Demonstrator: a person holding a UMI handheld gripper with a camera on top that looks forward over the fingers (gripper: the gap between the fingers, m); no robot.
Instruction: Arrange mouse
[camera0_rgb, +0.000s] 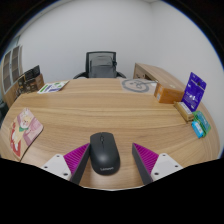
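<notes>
Since the fingers of the gripper (112, 163) stand apart, the black mouse (103, 154) lies free between them at six o'clock on the table (110, 105) (light, rigid, probably slick); grip its flanks.

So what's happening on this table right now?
A hand-held gripper is lined up with a black computer mouse on a wooden table. The mouse rests on the table between the open fingers, with a gap at each side, so it isn't gripped. Beyond it stand a purple box and an office chair, and an open magazine lies off to one side.
</notes>
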